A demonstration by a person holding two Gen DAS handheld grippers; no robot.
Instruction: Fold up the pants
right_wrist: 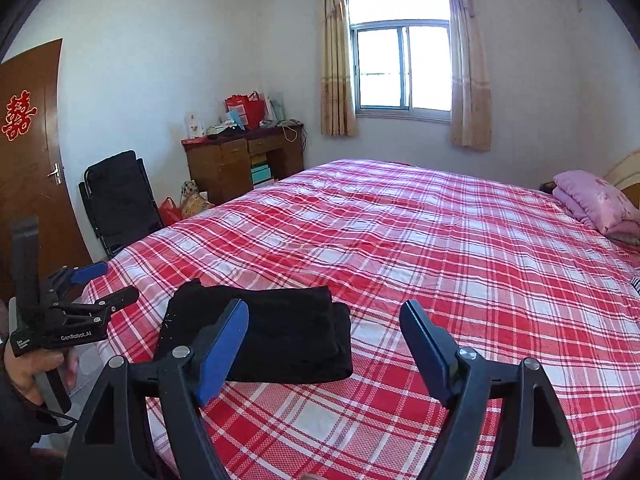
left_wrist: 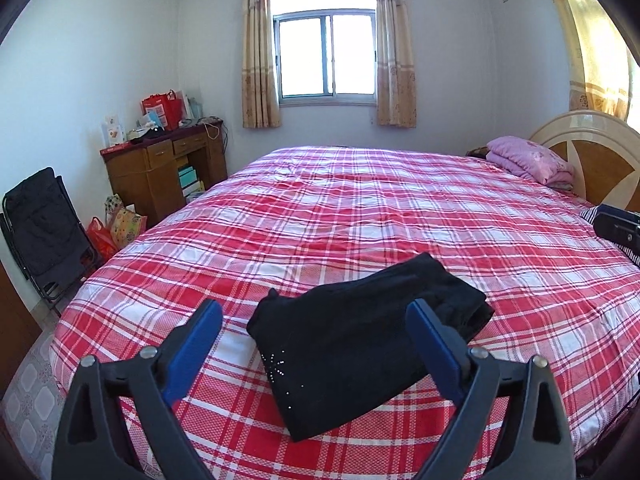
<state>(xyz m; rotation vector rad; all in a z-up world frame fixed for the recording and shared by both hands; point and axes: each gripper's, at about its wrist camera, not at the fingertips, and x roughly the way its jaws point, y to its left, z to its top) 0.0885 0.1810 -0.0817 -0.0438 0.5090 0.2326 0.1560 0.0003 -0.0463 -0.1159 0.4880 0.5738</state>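
Observation:
The black pants [left_wrist: 360, 340] lie folded into a compact bundle near the front edge of the red plaid bed [left_wrist: 360, 208]; small studs show on the near flap. My left gripper [left_wrist: 316, 312] is open and empty, hovering just in front of the bundle. In the right wrist view the pants [right_wrist: 280, 332] lie left of centre on the bed [right_wrist: 440, 240]. My right gripper [right_wrist: 324, 312] is open and empty, with its left finger [right_wrist: 224, 344] in front of the bundle. The left gripper also shows in the right wrist view [right_wrist: 104, 280], held in a hand at the left.
A pink folded blanket [left_wrist: 528, 160] lies by the headboard [left_wrist: 592, 148] at the far right. A wooden desk [left_wrist: 168, 168] with clutter stands by the far left wall. A black folding chair [left_wrist: 36, 224] and bags [left_wrist: 120, 224] stand on the floor at the left. A door [right_wrist: 28, 160] is further left.

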